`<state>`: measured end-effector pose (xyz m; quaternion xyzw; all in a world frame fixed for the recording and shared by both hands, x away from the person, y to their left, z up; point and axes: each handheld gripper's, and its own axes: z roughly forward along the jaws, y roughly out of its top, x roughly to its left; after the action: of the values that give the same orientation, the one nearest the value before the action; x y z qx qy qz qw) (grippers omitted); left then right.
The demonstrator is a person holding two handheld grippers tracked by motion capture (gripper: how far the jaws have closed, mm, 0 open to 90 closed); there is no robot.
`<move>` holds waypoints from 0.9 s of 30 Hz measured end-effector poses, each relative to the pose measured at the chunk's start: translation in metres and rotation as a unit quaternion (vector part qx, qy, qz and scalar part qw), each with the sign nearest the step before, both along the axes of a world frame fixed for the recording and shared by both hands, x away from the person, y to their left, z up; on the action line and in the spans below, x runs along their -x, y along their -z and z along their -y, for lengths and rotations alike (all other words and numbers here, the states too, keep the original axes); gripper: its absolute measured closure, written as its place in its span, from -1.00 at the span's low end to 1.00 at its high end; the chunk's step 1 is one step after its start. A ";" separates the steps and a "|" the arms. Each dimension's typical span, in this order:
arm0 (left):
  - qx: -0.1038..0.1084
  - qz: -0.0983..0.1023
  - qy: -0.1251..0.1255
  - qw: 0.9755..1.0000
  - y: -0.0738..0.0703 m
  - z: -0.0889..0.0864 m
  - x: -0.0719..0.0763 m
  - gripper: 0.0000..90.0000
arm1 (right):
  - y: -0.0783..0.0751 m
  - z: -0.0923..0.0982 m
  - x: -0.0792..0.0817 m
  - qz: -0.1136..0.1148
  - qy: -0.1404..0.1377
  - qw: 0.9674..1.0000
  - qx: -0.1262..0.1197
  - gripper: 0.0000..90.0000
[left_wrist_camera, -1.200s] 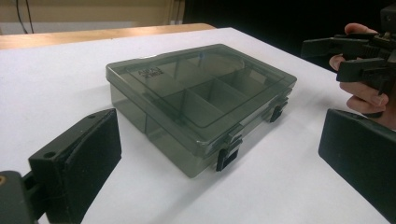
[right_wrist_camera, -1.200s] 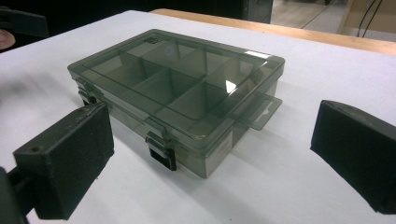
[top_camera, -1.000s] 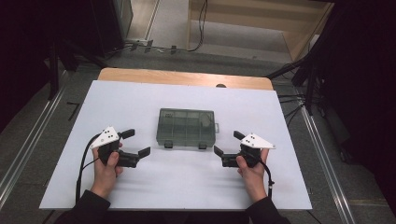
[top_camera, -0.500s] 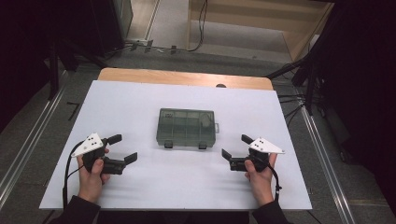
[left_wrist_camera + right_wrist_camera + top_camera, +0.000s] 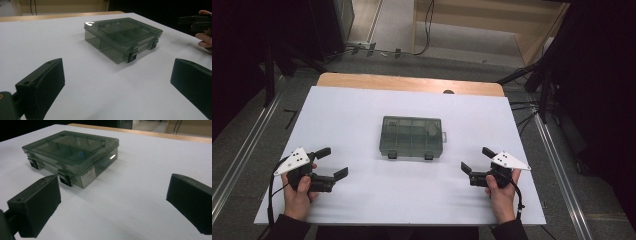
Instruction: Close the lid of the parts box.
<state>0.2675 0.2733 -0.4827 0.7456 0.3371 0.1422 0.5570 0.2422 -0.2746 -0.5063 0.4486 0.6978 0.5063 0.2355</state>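
Between open grippers — closed organizer box [image 5: 411, 137], unobstructed.

you have pulled both hands away from the compartment box [image 5: 411, 137], out toward the two sides of the table [image 5: 362, 105]. your left gripper [image 5: 328, 163] was near the box's left end one second ago; now it is well apart from it, much closer to the left edge of the table and a little nearer to the near edge. your right gripper [image 5: 478, 159] moved less, a bit toward the right edge and the near edge. your left hand [image 5: 298, 195] has also drawn back, so less of the forearm lies over the table.
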 end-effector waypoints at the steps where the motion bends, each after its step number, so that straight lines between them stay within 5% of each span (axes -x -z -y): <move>1: 0.001 0.000 -0.002 1.000 0.000 -0.003 0.001 -1.00 | 0.000 0.002 0.001 -0.001 0.002 1.000 0.000 -1.00; 14: -0.009 0.000 -0.033 0.999 0.000 -0.037 0.009 -1.00 | 0.003 0.026 0.012 -0.003 0.025 1.000 -0.002 -1.00; 27: -0.015 -0.003 -0.050 0.999 0.002 -0.054 0.013 -1.00 | 0.006 0.052 0.021 -0.005 0.049 0.999 -0.005 -1.00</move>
<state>0.2542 0.3270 -0.4849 0.7365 0.3736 0.1722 0.5370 0.2210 -0.3263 -0.5126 0.4859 0.6736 0.4954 0.2545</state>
